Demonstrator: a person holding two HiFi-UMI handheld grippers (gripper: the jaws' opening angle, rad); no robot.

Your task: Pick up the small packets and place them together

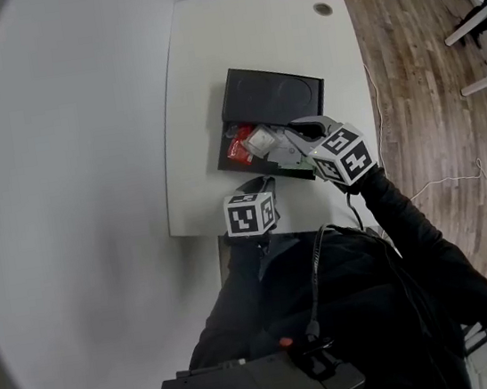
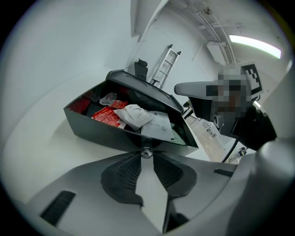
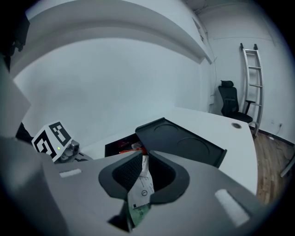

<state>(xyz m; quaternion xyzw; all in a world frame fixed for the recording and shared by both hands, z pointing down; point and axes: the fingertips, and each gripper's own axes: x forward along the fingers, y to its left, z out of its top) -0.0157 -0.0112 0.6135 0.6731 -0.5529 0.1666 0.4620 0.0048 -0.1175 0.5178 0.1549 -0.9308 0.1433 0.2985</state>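
Pinching a packet [image 3: 140, 190], the right tool [image 3: 144, 160] hangs above the tray [image 1: 267, 96] rim.

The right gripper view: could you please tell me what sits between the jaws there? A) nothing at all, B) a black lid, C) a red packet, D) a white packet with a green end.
D: in the right gripper view the right gripper has its jaws pinched on a white packet, whose green end hangs toward the camera.
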